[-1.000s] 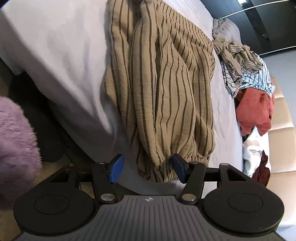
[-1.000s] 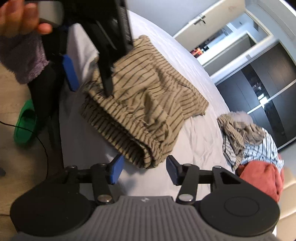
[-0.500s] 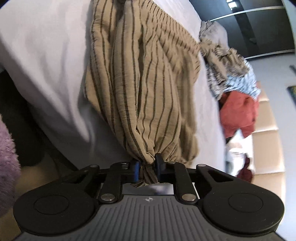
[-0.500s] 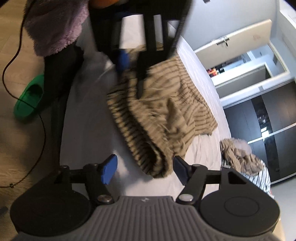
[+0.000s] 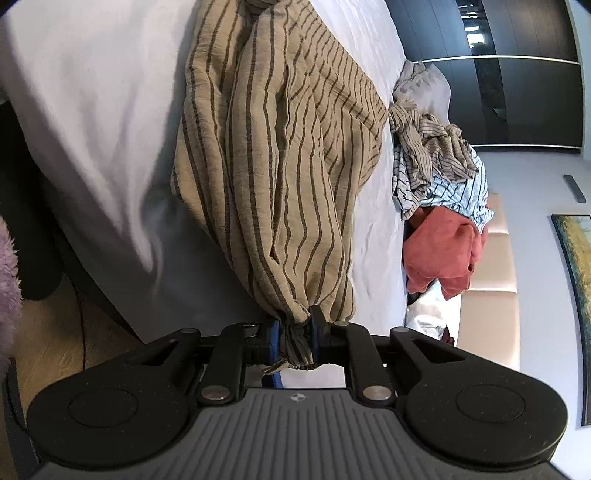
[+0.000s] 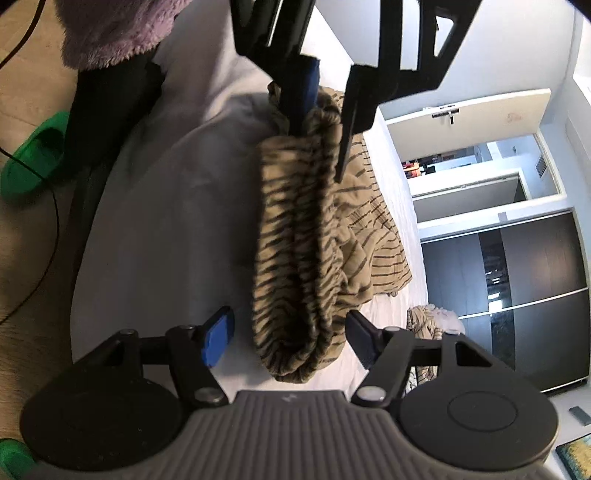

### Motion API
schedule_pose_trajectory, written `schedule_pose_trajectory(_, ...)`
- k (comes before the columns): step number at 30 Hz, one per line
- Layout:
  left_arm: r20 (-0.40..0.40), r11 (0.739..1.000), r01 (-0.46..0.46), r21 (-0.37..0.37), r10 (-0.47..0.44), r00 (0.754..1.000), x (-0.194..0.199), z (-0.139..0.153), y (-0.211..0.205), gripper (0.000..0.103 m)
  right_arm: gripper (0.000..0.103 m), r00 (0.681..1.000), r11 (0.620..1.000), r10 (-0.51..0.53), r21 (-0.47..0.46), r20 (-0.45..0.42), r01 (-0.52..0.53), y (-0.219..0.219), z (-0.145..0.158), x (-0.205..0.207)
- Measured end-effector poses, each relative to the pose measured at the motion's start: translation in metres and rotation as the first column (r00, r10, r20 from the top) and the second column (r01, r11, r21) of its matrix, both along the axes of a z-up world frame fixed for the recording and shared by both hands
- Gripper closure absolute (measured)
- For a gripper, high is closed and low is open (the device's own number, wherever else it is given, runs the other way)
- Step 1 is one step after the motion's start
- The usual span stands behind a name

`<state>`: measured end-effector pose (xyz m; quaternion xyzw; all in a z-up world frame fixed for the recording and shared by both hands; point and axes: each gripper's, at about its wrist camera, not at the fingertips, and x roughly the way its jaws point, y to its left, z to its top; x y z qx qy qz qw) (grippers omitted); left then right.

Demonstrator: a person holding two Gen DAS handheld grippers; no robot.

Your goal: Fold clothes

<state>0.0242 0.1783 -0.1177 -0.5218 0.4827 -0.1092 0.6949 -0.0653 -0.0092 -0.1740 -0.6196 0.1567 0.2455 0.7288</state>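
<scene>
Left wrist view: left gripper (image 5: 294, 338) pinching the gathered hem of the tan striped garment (image 5: 280, 158), cloth trailing across the white bed (image 5: 92, 110). Right wrist view: right gripper (image 6: 290, 338) gaping wide around the bunched garment end, holding nothing. Lying beyond: heap of other clothes (image 5: 439, 192).

Crinkled striped cloth garment (image 5: 280, 177), smooth white bedsheet (image 5: 92, 110), matt black plastic tool (image 5: 294, 338), fuzzy purple sleeve (image 6: 110, 33)
</scene>
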Motion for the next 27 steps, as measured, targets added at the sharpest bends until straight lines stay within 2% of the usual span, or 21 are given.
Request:
schedule_pose_trajectory(1,-0.003,1.0,0.001,0.004,-0.001,1.0,-0.001,-0.001,0.001,0.09,0.039,1.0,1.0,0.004,-0.002,0.003,-0.004,0.0,0.0,0.0)
schedule_pose_trajectory(2,-0.007,1.0,0.002,0.009,-0.002,1.0,-0.001,-0.001,0.002,0.09,0.062,1.0,1.0,0.001,0.001,-0.002,-0.001,0.0,0.001,0.0)
schedule_pose_trajectory(3,-0.01,1.0,0.007,0.016,-0.007,1.0,-0.001,-0.002,0.001,0.09,0.072,1.0,1.0,-0.012,0.003,-0.011,0.012,0.0,0.002,0.002)
schedule_pose_trajectory(5,-0.01,0.999,0.016,0.033,-0.016,1.0,-0.002,-0.002,0.0,0.09,0.075,0.999,1.0,-0.027,0.008,-0.022,0.027,0.0,0.005,0.005)
schedule_pose_trajectory(9,0.064,0.983,0.067,0.17,-0.079,0.995,-0.01,0.016,-0.007,0.088,0.082,0.998,0.998,-0.04,0.041,-0.044,0.041,0.0,0.017,0.007)
schedule_pose_trajectory(12,0.114,0.957,0.097,0.274,-0.133,0.985,-0.016,0.029,-0.012,0.088,0.083,0.997,0.997,-0.038,0.063,-0.062,0.042,-0.001,0.025,0.01)
schedule_pose_trajectory(15,0.157,0.919,0.12,0.376,-0.19,0.969,-0.022,0.042,-0.018,0.084,0.084,0.996,0.995,-0.037,0.084,-0.084,0.044,-0.003,0.031,0.012)
schedule_pose_trajectory(20,0.213,0.832,0.139,0.538,-0.293,0.932,-0.032,0.064,-0.026,0.074,0.085,0.992,0.993,-0.052,0.1,-0.116,0.063,-0.007,0.034,0.011)
schedule_pose_trajectory(23,0.245,0.759,0.14,0.636,-0.371,0.896,-0.043,0.074,-0.036,0.073,0.085,0.988,0.991,-0.057,0.111,-0.141,0.073,-0.007,0.036,0.014)
schedule_pose_trajectory(25,0.247,0.69,0.137,0.711,-0.428,0.869,-0.05,0.079,-0.046,0.073,0.085,0.986,0.99,-0.062,0.117,-0.156,0.081,-0.008,0.037,0.015)
schedule_pose_trajectory(27,0.241,0.596,0.128,0.793,-0.5,0.832,-0.059,0.083,-0.058,0.066,0.085,0.983,0.988,-0.066,0.124,-0.174,0.088,-0.008,0.038,0.017)
